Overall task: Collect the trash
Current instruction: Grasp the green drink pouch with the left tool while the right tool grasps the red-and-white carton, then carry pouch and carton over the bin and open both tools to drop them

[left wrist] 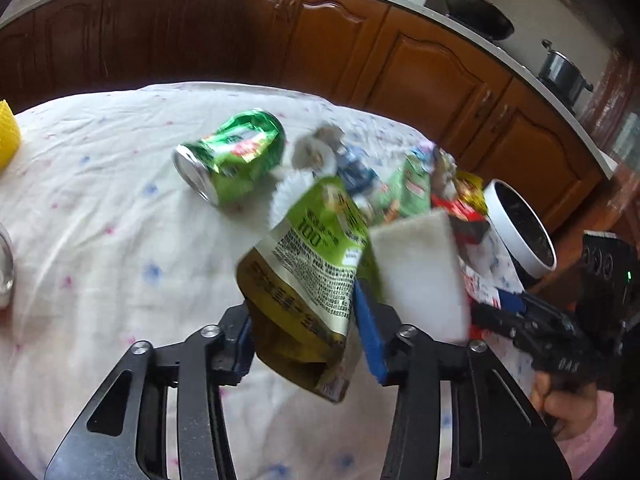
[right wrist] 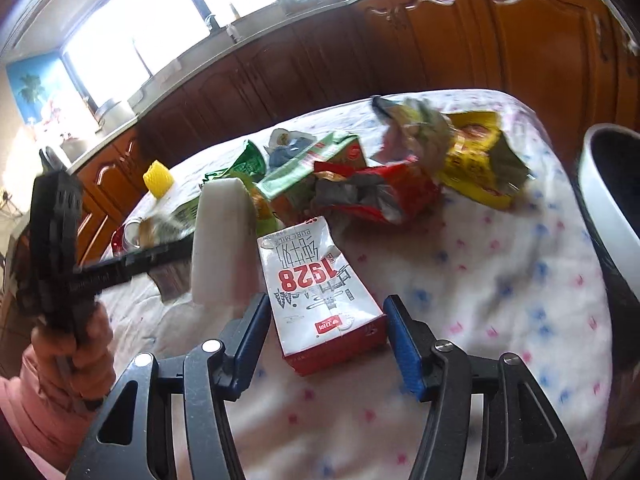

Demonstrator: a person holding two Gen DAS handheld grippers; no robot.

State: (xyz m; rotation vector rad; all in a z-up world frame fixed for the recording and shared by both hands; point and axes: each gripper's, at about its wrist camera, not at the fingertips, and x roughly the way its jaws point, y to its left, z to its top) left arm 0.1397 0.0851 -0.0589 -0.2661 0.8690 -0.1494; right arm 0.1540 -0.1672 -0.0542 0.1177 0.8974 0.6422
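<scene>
The left gripper point(left wrist: 304, 344) grips a green pouch point(left wrist: 308, 264); the right gripper point(right wrist: 326, 340) gapes wide around a milk carton point(right wrist: 320, 300) on the worktop point(right wrist: 500, 280).

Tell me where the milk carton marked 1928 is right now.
In the right wrist view the milk carton lies flat on the tablecloth, between the open fingers of the right claw, in front of the red wrapper.

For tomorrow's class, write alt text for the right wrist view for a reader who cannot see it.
The open right gripper straddles a white and red milk carton lying on a floral tablecloth. Behind it lie crumpled red and yellow wrappers; a white bin stands at right.
</scene>
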